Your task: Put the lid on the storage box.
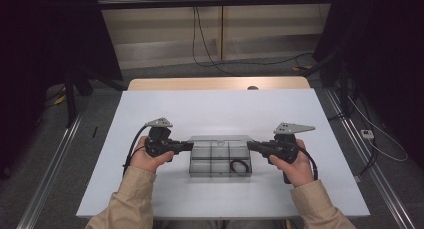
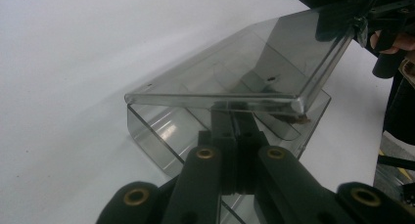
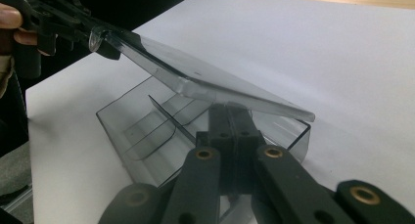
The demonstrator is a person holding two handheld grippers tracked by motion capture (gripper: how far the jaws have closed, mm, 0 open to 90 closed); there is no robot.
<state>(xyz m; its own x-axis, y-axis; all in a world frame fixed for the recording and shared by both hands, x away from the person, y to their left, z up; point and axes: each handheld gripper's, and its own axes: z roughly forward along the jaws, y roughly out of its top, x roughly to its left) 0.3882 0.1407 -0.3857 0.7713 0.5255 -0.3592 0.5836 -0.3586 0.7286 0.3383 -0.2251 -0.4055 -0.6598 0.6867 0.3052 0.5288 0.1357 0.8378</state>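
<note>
A clear smoky plastic compartment box sits on the white table between my two grippers. One front compartment holds a black ring. The box's transparent lid is raised and tilted above the base. My left gripper is shut on the lid's left end; from the right gripper view it pinches the far edge. My right gripper is shut on the lid's right end, and its jaws clamp the far corner.
A wooden strip borders the table's far edge, with a small dark object on it. Metal rails run along the floor on both sides, and cables lie beyond the table. White tabletop surrounds the box.
</note>
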